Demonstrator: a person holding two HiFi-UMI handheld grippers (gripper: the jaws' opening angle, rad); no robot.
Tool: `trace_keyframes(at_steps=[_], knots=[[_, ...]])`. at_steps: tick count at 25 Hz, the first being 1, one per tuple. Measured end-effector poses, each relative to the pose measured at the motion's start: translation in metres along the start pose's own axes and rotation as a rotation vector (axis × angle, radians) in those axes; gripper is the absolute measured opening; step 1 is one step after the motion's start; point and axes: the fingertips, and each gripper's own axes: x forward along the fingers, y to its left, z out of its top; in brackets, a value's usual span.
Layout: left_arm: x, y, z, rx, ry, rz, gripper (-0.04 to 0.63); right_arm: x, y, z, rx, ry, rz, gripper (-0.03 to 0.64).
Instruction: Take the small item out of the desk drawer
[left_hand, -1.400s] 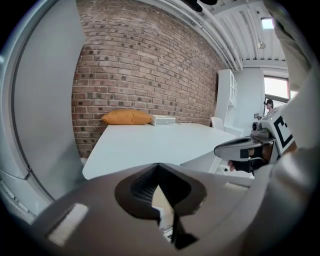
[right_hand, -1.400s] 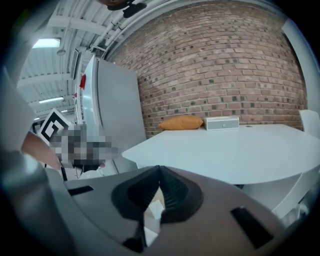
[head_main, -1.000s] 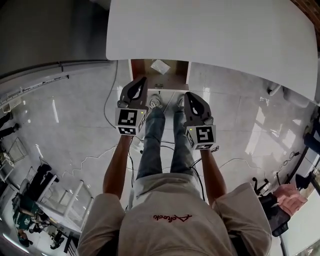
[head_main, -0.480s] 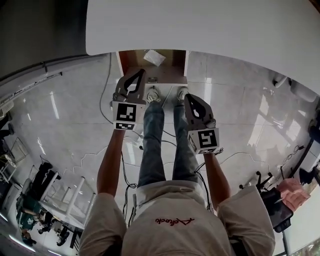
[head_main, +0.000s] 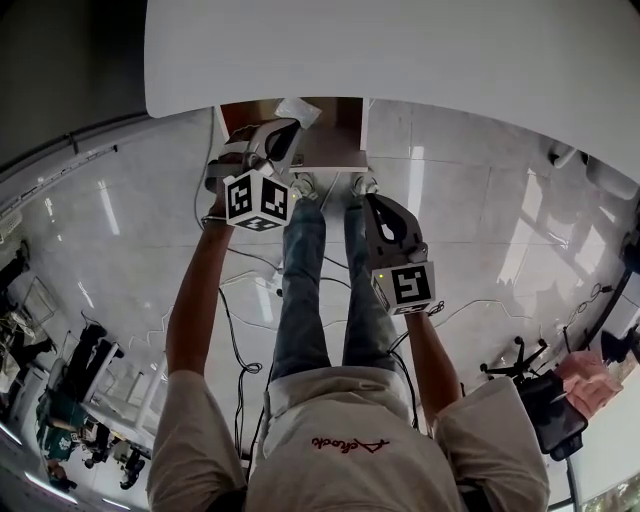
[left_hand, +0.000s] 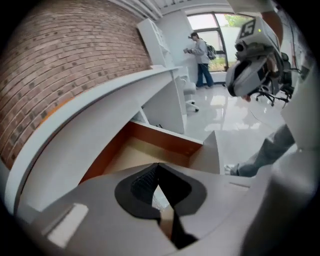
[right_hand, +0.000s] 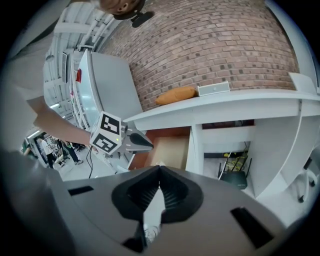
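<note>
The small item (head_main: 298, 110) lay in the open drawer (head_main: 337, 150) under the table (head_main: 400, 50). The left tongs (head_main: 287, 130), clenched and empty, hung just beside it. The right tongs (head_main: 371, 203), also clenched and empty, were nearer the person's feet.

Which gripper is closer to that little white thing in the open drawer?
Left. The left gripper reaches over the drawer, beside the white item; the right gripper hangs back outside the drawer.

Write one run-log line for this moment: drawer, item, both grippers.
drawer: open; small item: inside drawer; left gripper: shut, at drawer; right gripper: shut, empty
</note>
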Motion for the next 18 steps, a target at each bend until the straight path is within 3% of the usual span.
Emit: trace_keyframes(at_steps=[3,7,15,18], knots=[[0.02,-0.007,-0.006,0.106,0.066,-0.061,0.008,0.0,-0.005,-0.004,0.003,0.01,0.003,0.012],[0.044,-0.011,-0.016,0.147,0.117,-0.128,0.008,0.0,-0.015,-0.004,0.008,0.016,-0.004,0.012],[0.075,-0.011,-0.047,0.064,0.214,-0.222,0.011,-0.002,-0.019,-0.004,0.021,0.025,0.007,0.012],[0.081,-0.018,-0.062,0.049,0.271,-0.272,0.119,-0.003,-0.016,-0.001,0.025,0.018,0.017,0.012]])
